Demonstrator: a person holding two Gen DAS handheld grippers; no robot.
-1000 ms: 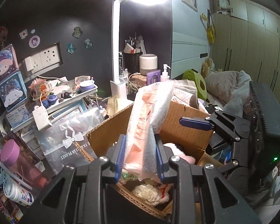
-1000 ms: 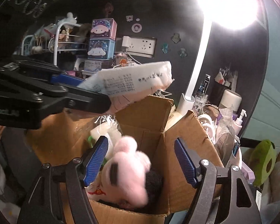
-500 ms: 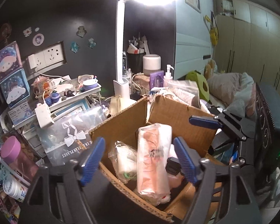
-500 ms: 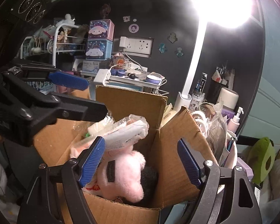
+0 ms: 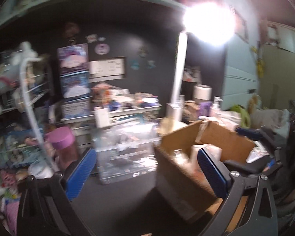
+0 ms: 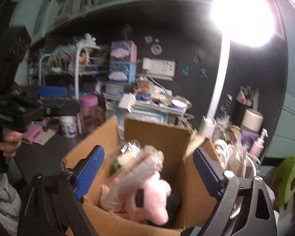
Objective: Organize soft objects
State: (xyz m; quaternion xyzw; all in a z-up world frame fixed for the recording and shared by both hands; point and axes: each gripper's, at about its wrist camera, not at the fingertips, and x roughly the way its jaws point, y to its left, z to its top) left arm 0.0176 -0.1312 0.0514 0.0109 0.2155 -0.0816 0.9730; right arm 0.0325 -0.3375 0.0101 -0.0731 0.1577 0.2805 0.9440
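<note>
While your left gripper (image 5: 145, 169) stood empty with jaws spread, your right gripper (image 6: 147, 174) gaped likewise. A pink plush (image 6: 149, 200) lay inside the cardboard box (image 6: 155, 131).

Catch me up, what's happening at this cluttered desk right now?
A person with a handheld gripper in each hand is packing soft items into the cardboard box. A pink plush toy and a plastic-wrapped packet lie inside it. The right gripper hangs open over the box, holding nothing. The left gripper is also open and empty, pointing at the dark desk left of the box. The left view is blurred.
</note>
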